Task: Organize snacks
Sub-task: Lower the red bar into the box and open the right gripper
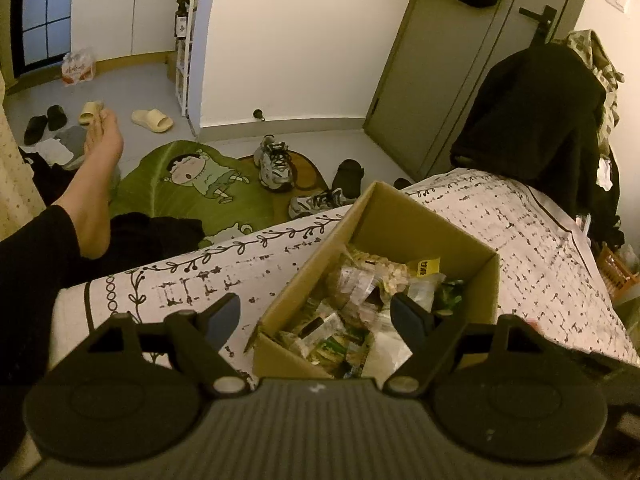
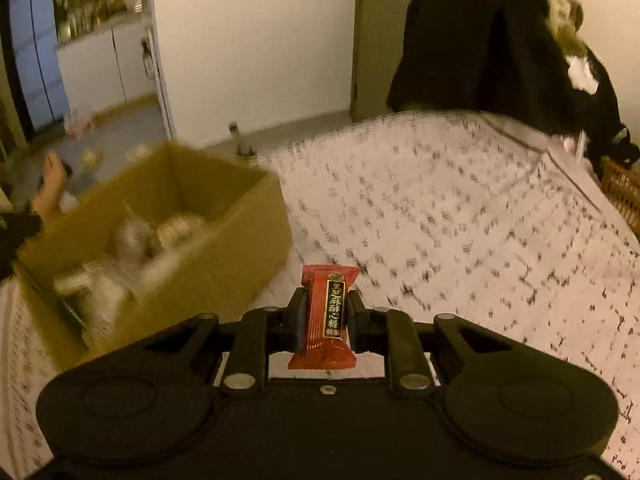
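Our right tool [image 2: 323,314] pinches a light, crinkly red candy packet [image 2: 323,316] across its middle; gently, wrappers slip. The cardboard box [image 2: 224,248] sits to its left. Our left tool [image 1: 316,312] gapes empty above the box.

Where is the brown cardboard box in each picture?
Left wrist view: the cardboard box sits centre-right, open, full of snack packets, just past the open left gripper.
Right wrist view: the same box sits at the left, blurred.
Shared landmark: the patterned white cloth under the box.
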A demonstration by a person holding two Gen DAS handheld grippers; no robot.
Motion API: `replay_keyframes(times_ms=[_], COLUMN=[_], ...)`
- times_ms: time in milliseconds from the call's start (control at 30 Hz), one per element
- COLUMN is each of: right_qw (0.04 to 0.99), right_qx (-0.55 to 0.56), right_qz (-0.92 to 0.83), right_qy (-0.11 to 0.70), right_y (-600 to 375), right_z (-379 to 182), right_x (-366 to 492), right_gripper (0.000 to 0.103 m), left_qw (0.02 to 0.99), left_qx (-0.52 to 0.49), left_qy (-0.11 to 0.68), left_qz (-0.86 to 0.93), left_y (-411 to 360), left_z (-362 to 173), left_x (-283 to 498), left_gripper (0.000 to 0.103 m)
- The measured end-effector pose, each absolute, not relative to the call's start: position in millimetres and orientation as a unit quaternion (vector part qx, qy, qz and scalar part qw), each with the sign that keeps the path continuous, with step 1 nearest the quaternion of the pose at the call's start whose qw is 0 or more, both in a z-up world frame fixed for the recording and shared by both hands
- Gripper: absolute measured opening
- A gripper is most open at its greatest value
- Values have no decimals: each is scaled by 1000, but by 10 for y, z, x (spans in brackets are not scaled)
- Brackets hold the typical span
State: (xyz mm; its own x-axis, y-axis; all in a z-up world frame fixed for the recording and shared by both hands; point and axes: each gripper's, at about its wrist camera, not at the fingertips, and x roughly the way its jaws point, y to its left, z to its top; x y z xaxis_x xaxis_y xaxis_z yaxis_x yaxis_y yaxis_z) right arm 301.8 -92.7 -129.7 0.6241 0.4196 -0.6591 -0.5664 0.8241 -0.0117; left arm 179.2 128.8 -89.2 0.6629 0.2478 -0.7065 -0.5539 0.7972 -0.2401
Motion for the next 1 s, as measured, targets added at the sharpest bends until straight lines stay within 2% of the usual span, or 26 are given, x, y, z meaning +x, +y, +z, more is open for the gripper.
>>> replay_keyframes(times_ms=[167, 633, 1000], right_qw=[902, 902, 893], right_qx=[-81, -36, -37], right_qz=[295, 342, 362], right_qy=[304, 263, 266], right_y=[-905, -634, -563], right_z=[-1065, -900, -976], right_x=[2891, 2763, 2715], right_gripper=[20, 20, 24], left_qw=[882, 881, 890], left_qx=[-223, -222, -213], left_qy=[344, 342, 340], left_qz=[233, 241, 214], left_y=[1318, 1382, 1257], left_z=[-902, -921, -843], left_x=[1767, 1678, 1622], left_gripper=[81, 81, 81])
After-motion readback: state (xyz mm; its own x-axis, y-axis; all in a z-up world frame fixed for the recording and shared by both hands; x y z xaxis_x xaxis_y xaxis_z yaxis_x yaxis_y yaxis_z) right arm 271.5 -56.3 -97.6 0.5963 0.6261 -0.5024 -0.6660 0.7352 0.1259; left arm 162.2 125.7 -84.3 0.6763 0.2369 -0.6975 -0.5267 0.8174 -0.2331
